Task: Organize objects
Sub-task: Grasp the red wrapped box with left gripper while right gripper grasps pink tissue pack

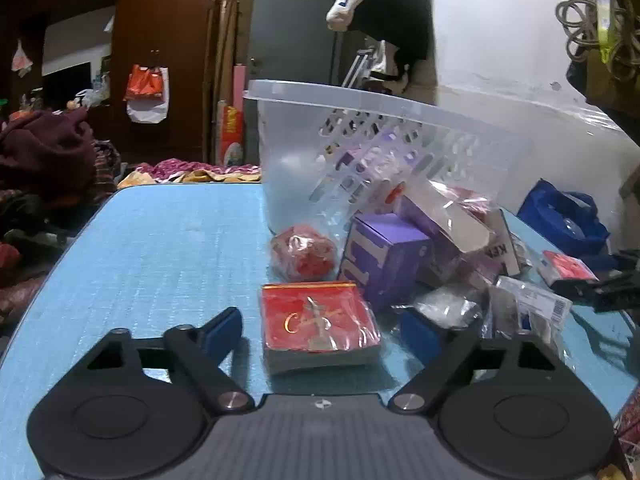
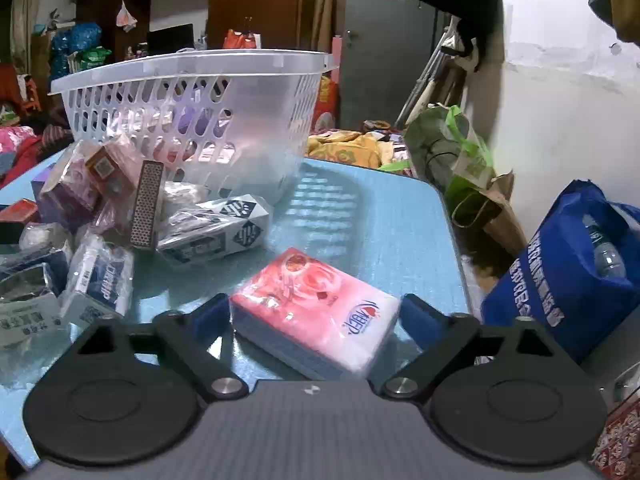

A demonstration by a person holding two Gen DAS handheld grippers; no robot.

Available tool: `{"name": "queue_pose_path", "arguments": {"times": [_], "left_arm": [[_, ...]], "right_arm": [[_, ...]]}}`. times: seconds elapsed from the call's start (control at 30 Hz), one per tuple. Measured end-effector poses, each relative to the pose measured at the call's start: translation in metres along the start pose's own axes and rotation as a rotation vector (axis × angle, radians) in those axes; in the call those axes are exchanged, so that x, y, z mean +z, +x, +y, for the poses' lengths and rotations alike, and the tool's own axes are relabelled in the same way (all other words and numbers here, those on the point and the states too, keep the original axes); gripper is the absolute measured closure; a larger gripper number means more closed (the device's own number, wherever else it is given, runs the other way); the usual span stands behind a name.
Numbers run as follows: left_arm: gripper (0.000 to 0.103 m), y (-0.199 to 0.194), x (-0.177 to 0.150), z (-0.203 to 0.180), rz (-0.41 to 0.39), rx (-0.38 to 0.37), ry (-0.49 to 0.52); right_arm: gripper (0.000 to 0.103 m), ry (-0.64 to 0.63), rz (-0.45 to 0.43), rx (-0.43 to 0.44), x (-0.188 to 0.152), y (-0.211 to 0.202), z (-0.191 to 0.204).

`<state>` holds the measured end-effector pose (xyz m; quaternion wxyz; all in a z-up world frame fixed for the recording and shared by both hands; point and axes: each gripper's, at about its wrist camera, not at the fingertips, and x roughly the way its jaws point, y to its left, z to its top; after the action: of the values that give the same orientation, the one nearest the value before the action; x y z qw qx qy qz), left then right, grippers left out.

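Observation:
On the blue table [image 1: 160,240] a flat red packet [image 1: 316,324] with gold lettering lies between the blue pads of my left gripper [image 1: 320,330]. Its jaws are open, with a gap on each side of the packet. Just beyond it are a red wrapped ball [image 1: 303,254] and a purple box [image 1: 384,256]. My right gripper [image 2: 316,312] has its pads against both ends of a pink tissue pack [image 2: 316,316], which rests on the table. A clear plastic basket [image 1: 320,94] [image 2: 192,68] stands behind a pile of small boxes and packets [image 2: 120,208].
The table's right edge [image 2: 456,240] is close to the tissue pack. On the floor past it are a blue bag [image 2: 560,280] and a green bag [image 2: 452,148]. Clothes [image 1: 44,152] are heaped off the table's left side.

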<state>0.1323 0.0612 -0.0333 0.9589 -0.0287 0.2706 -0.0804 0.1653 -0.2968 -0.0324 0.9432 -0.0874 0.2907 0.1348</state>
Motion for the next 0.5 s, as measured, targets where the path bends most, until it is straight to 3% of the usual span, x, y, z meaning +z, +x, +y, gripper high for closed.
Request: {"name": "queue_pose_path", "arguments": {"times": [0.03, 0.2, 0.37, 0.5], "left_arm": [[0.036, 0.000, -0.001, 0.000, 0.001, 0.005, 0.005], [0.037, -0.011, -0.005, -0.001, -0.084, 0.009, 0.005], [0.037, -0.018, -0.009, 0.003, -0.157, 0.008, -0.026], [0.037, -0.018, -0.008, 0.003, -0.170, -0.002, -0.024]], "right_arm": [[0.013, -0.003, -0.005, 0.000, -0.001, -0.001, 0.001], [0.014, -0.004, -0.098, 0.035, -0.007, -0.015, 0.000], [0.014, -0.033, -0.176, -0.009, -0.012, -0.028, 0.008], [0.014, -0.051, -0.221, -0.024, -0.013, -0.032, 0.011]]}}
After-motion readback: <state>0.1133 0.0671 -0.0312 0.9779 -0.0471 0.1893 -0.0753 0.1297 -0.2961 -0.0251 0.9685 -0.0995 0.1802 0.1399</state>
